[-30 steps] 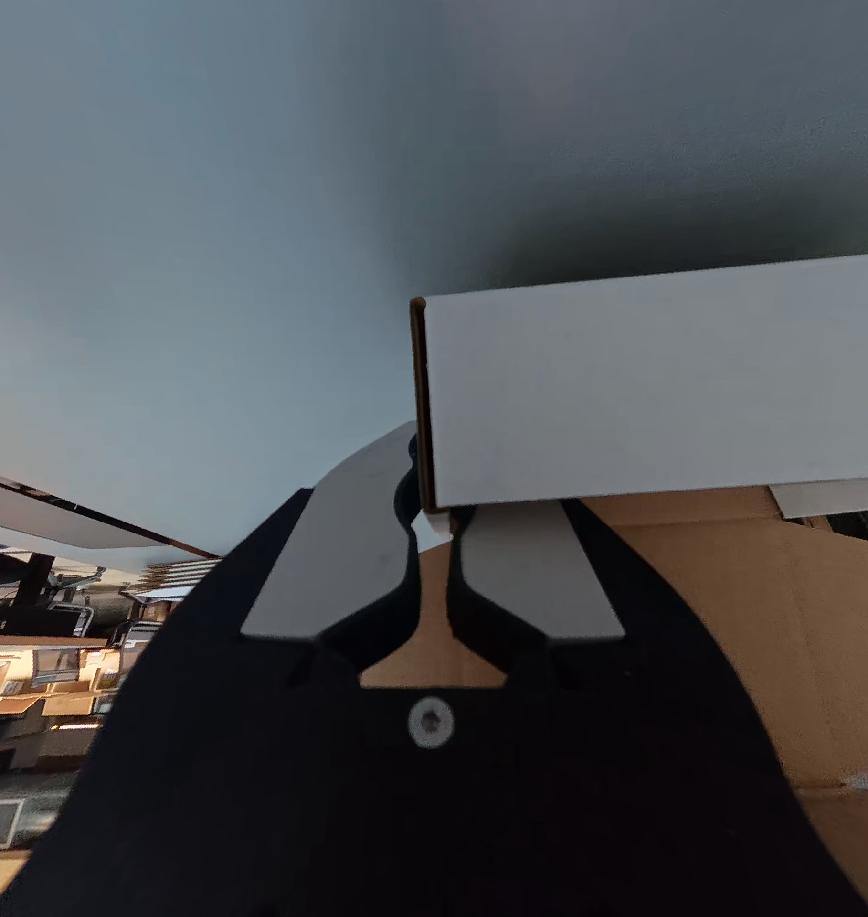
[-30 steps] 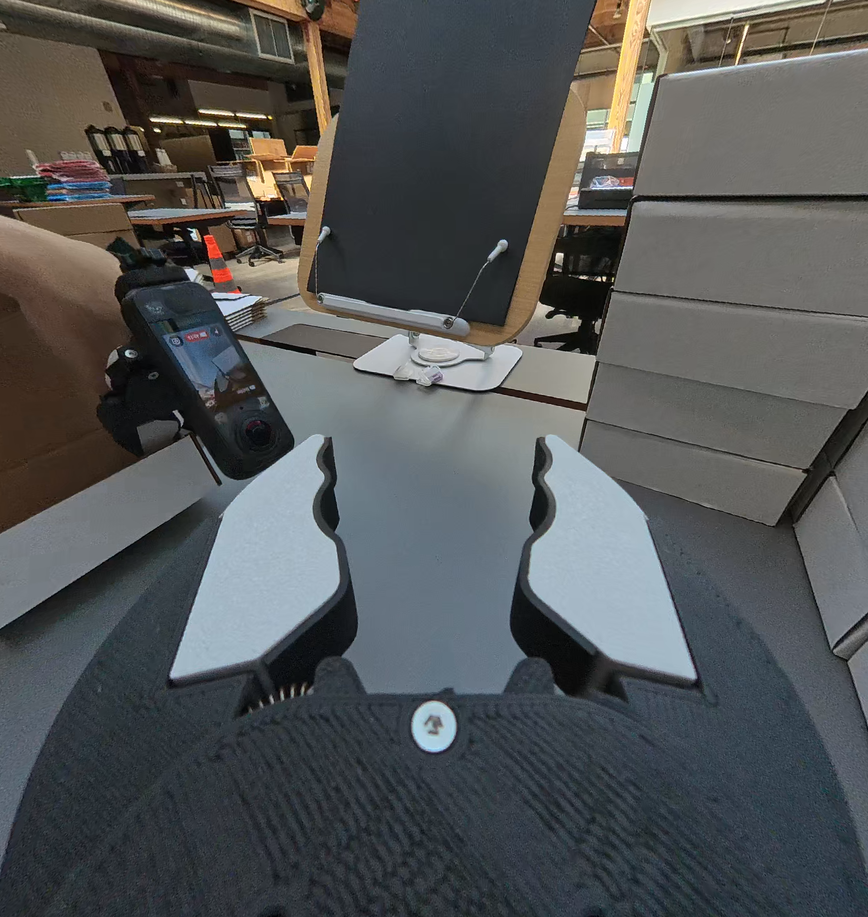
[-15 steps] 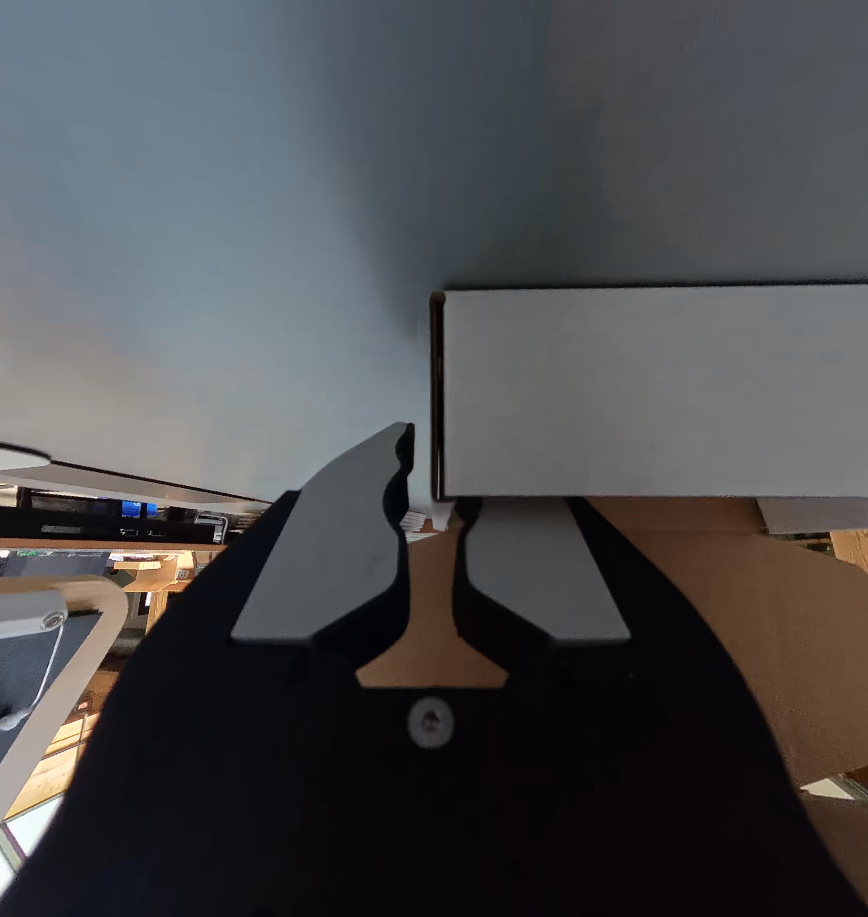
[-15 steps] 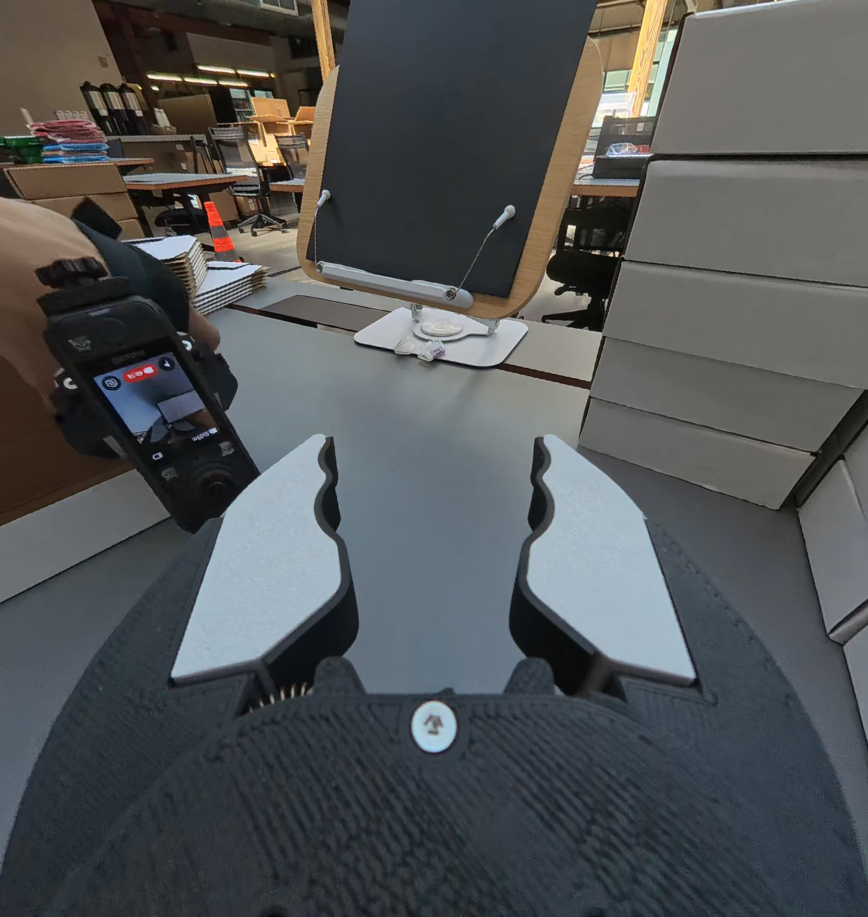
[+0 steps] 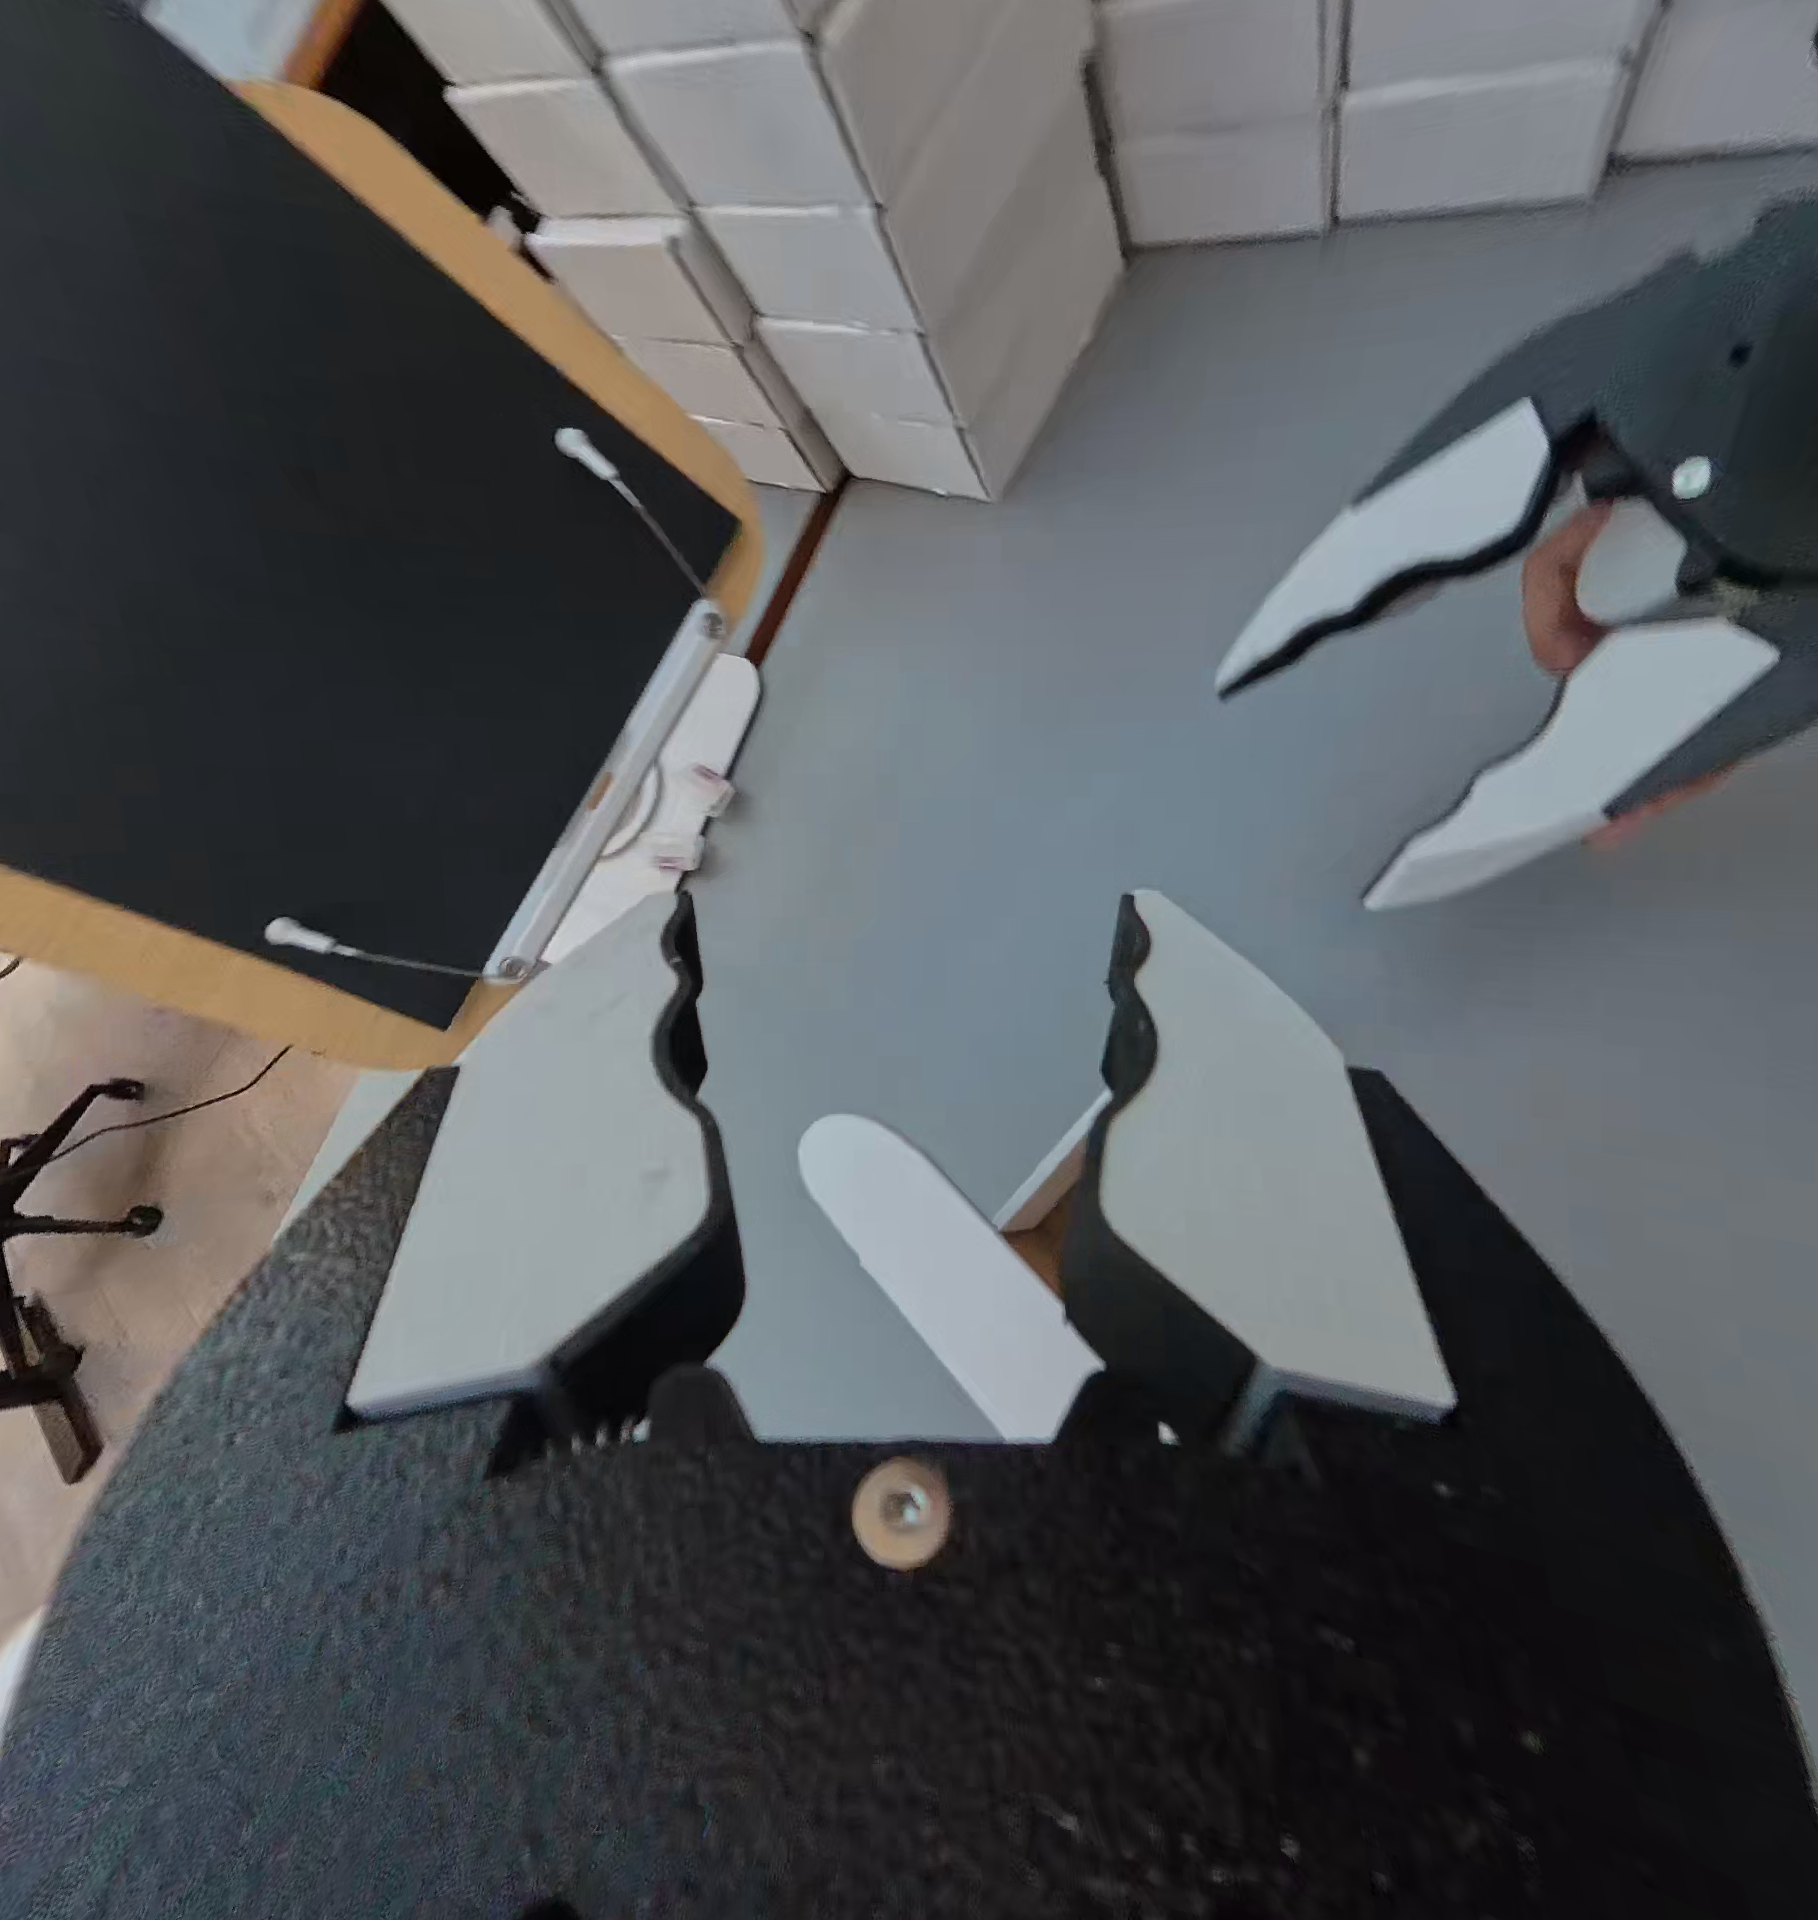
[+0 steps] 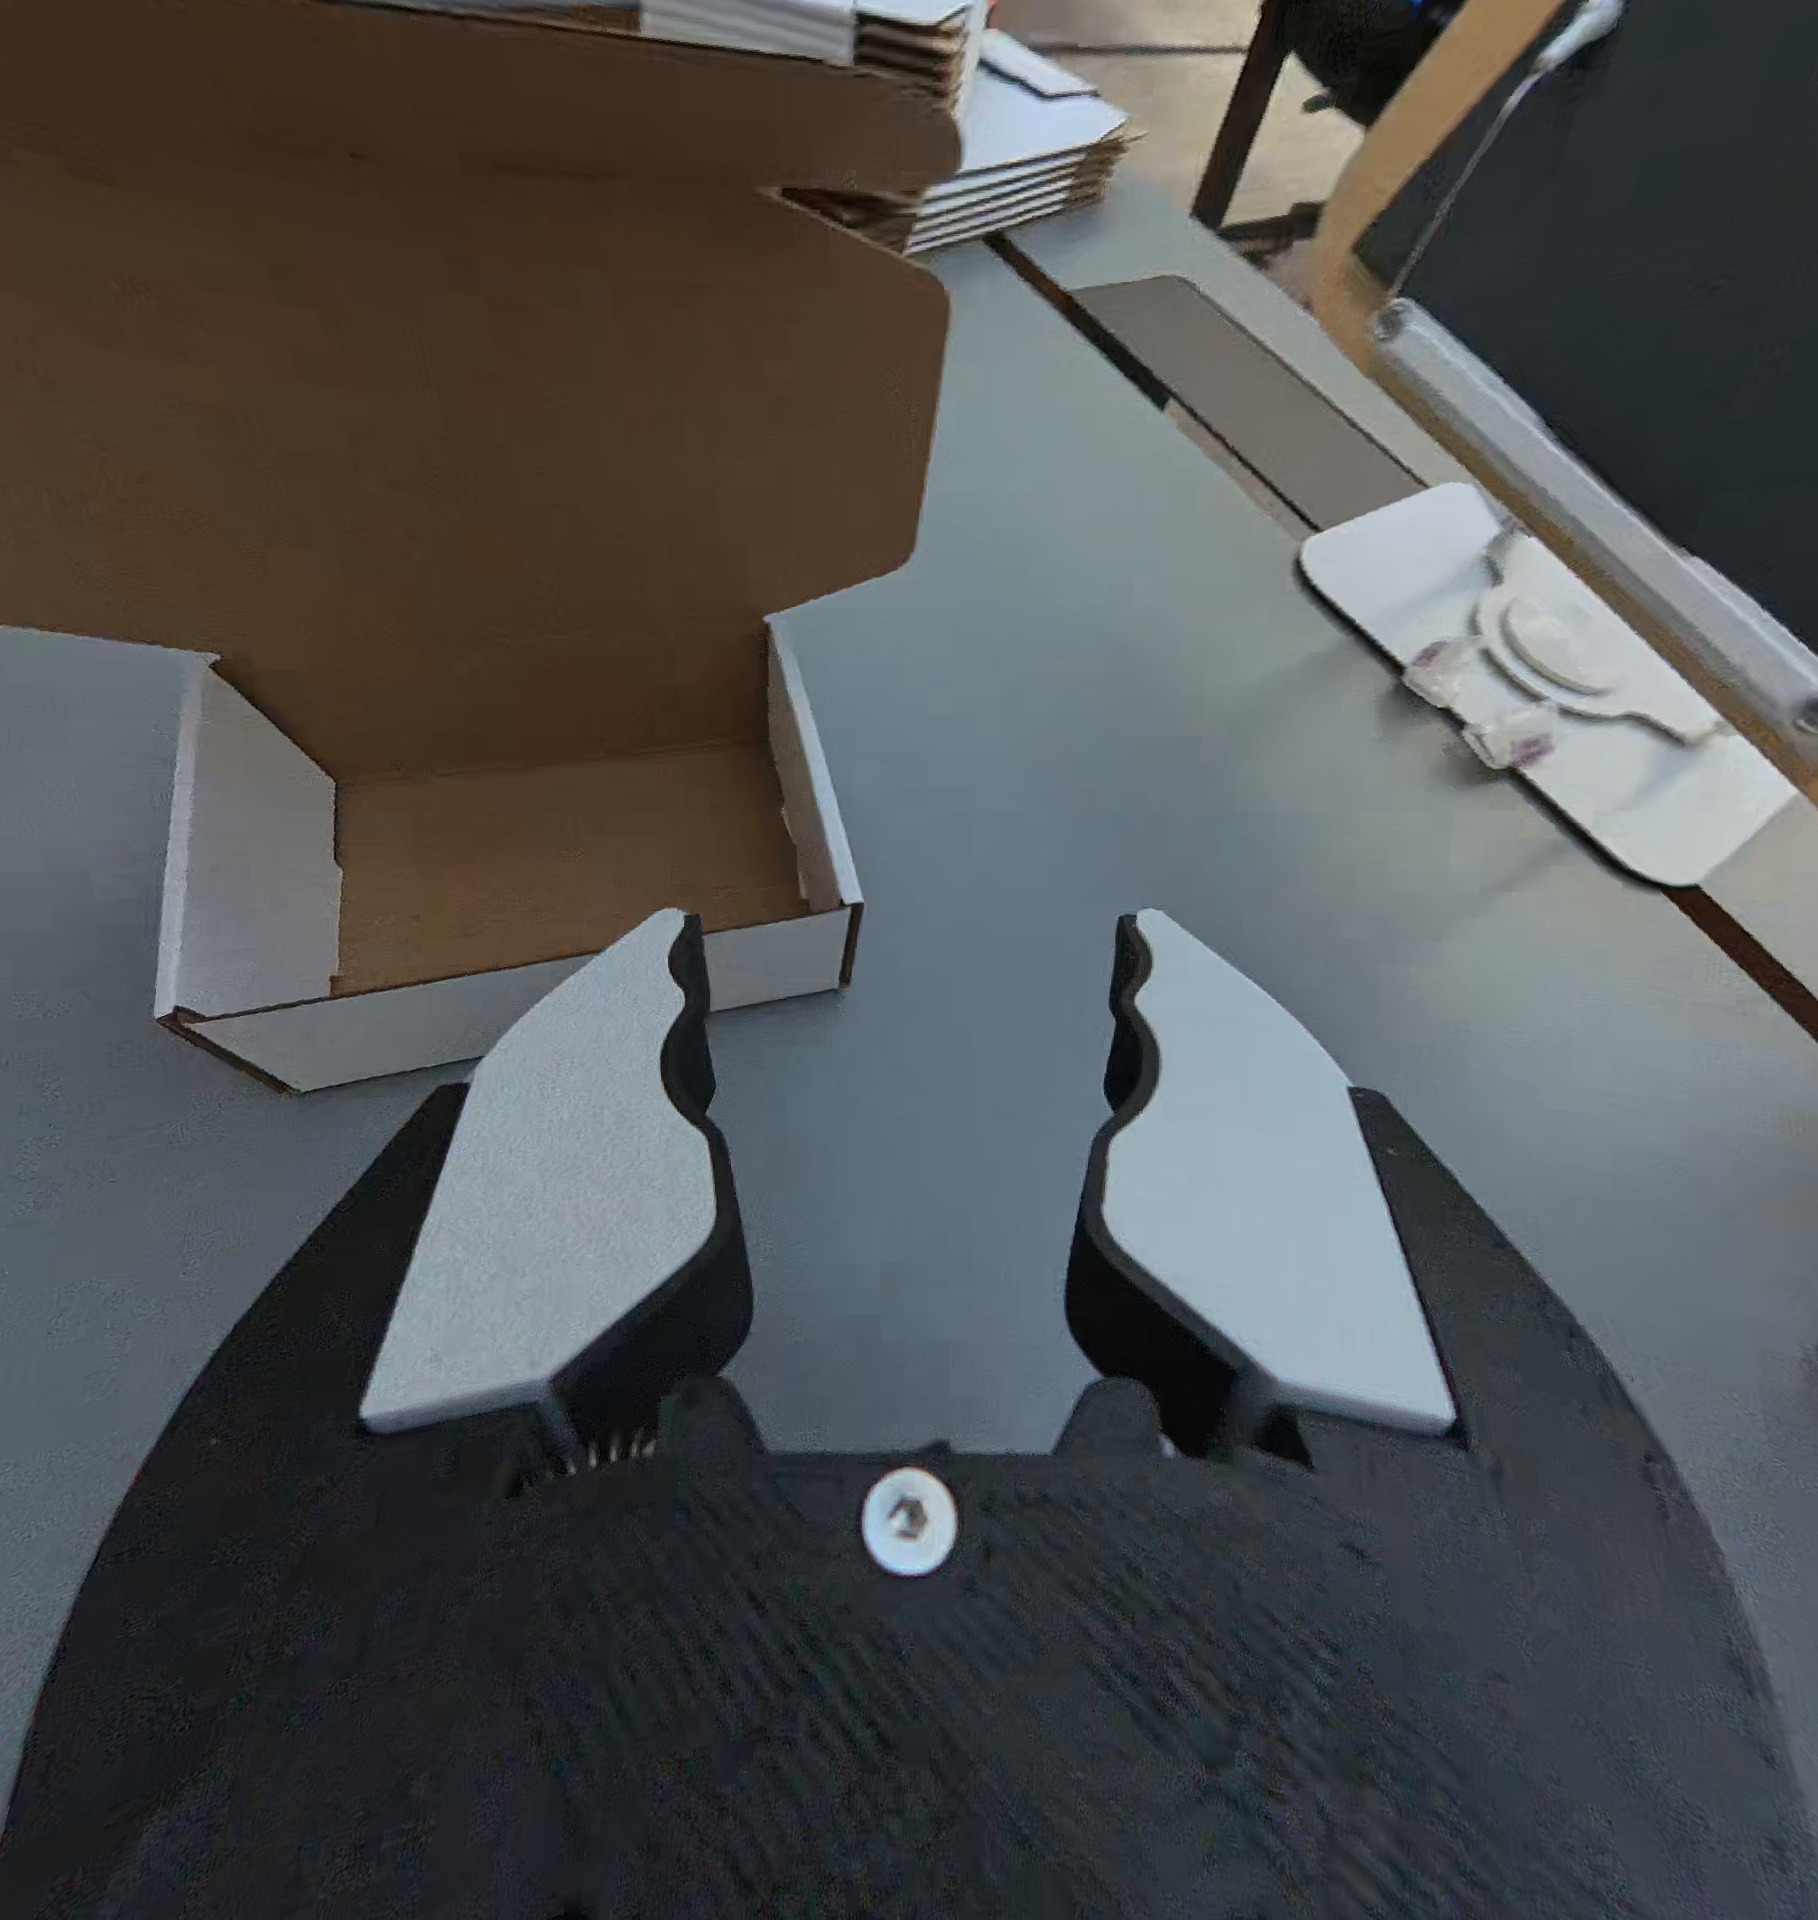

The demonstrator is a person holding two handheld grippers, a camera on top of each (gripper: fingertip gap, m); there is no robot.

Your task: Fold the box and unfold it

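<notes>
The box [image 6: 531,862] stands on the grey table [image 6: 1092,675], white outside and brown inside. Its lid [image 6: 448,416] stands up open behind the tray part. My right gripper [image 6: 905,920] is open and empty, just right of the box's near right corner. My left gripper [image 5: 905,925] is open. A white rounded flap of the box [image 5: 936,1268] shows low between its fingers, not gripped. The right gripper also shows in the left wrist view [image 5: 1300,795], open, with a person's hand [image 5: 1554,603] behind it.
A black board in a wooden frame [image 5: 261,520] stands on a white base [image 6: 1539,686] at the table's edge. Stacked white boxes [image 5: 884,260] line the far side. Piles of flat cardboard [image 6: 1019,177] lie behind the box.
My left gripper was shut on the box's side wall; it has let go, opened and swung away to face the table. My right gripper has turned left toward the box.
</notes>
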